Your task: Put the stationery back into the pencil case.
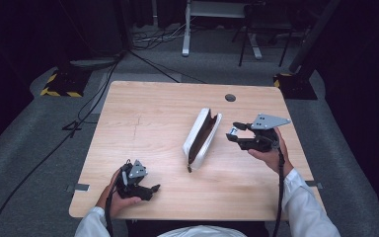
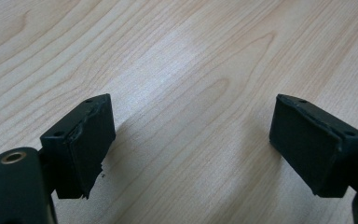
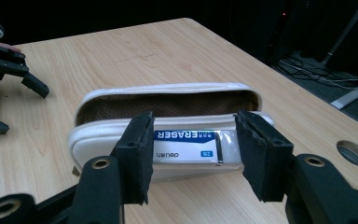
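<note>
The right gripper (image 3: pixel 193 149) clamps an eraser (image 3: pixel 186 147) by its two ends, above the table (image 1: pixel 143 98) near its right edge, just beside the open white pencil case (image 1: pixel 202 138) lying in the middle. The left gripper (image 2: pixel 191 144) rests with jaws apart and nothing between them near the front left corner. I think the eraser may catch the case's rim and push the case, since nothing steadies it.

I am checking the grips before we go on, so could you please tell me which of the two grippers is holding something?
The right gripper, beside the open white pencil case, clamps a wrapped eraser endwise between its jaws. The left gripper stands open over bare table.
</note>
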